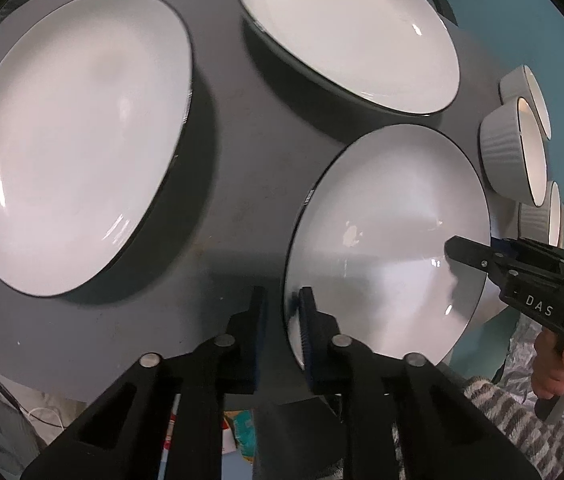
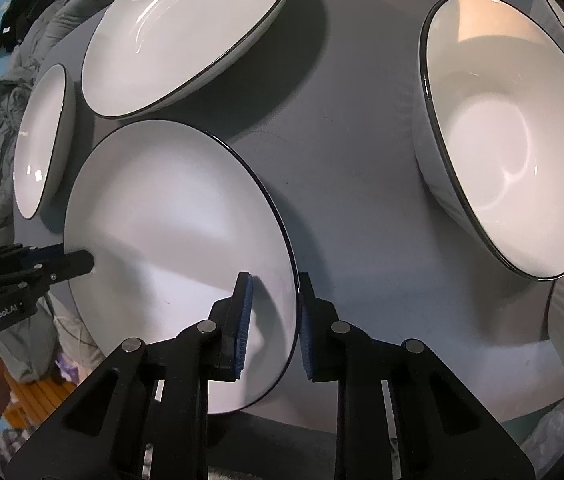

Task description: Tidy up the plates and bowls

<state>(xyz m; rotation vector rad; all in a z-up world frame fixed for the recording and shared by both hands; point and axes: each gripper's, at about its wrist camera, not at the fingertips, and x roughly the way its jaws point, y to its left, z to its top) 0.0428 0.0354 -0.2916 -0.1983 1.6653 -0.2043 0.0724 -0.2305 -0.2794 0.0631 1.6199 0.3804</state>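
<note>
Flat plate [image 1: 386, 240]: white with a thin dark rim, sitting at the near edge of the grey table [image 1: 234, 184] — part of it hangs past the edge.
Left gripper [image 1: 282, 304]: jaws fairly narrow, straddling the plate's left rim, one blue-padded finger over the plate and one outside it. Can't tell if they're actually pinching.
Right gripper [image 2: 274, 292]: same deal on the plate's right rim, jaws either side and a small gap showing — not clearly clamped.
Deep plates: a big one [image 1: 78, 140] to the left, another [image 1: 346, 32] further back.
Bowls: a smooth deep one [image 2: 510, 152] to the right in the right wrist view, plus ribbed white bowls [image 1: 514, 152] lined up along the table's right side.
</note>
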